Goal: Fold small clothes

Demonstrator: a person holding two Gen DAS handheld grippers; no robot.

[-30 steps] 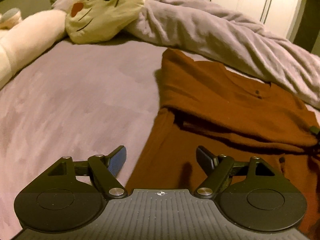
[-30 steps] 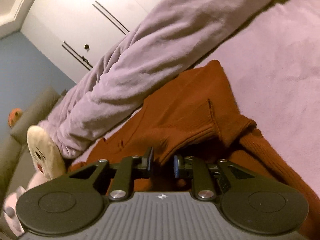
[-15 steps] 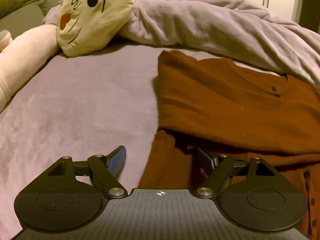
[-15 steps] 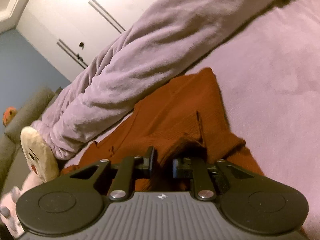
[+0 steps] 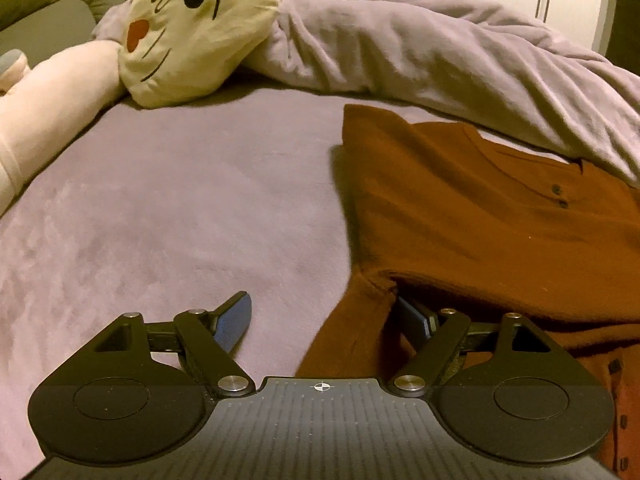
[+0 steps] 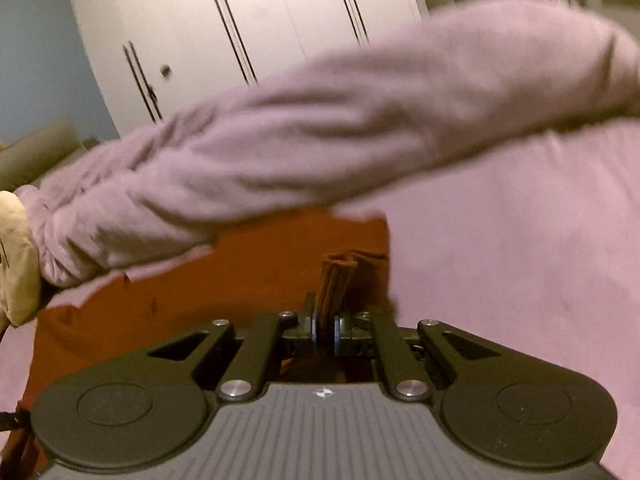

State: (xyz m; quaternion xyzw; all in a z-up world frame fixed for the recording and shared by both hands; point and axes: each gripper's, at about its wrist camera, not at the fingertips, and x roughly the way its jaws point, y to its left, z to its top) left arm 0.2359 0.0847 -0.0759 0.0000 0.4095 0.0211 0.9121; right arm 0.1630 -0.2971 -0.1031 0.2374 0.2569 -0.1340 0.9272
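Observation:
A rust-brown buttoned top (image 5: pixel 480 208) lies on the lilac bed, its upper part folded over the lower part. My left gripper (image 5: pixel 324 316) is open at the garment's left edge, its left fingertip (image 5: pixel 236 320) on the bedcover and its right fingertip (image 5: pixel 412 316) tucked under the folded layer. In the right wrist view my right gripper (image 6: pixel 325 326) is shut on a ribbed cuff (image 6: pixel 336 280) of the same top (image 6: pixel 240 284), held low over the garment.
A cream plush cat head (image 5: pixel 200 28) with a pale pink body (image 5: pixel 52 104) lies at the back left. A bunched lilac duvet (image 5: pixel 440 52) runs along the far side, also in the right wrist view (image 6: pixel 320 140). White wardrobe doors (image 6: pixel 256 20) stand behind.
My left gripper has moved forward, its right finger sliding under the folded layer. My right gripper, still shut on the cuff, has levelled out and carried it over the garment.

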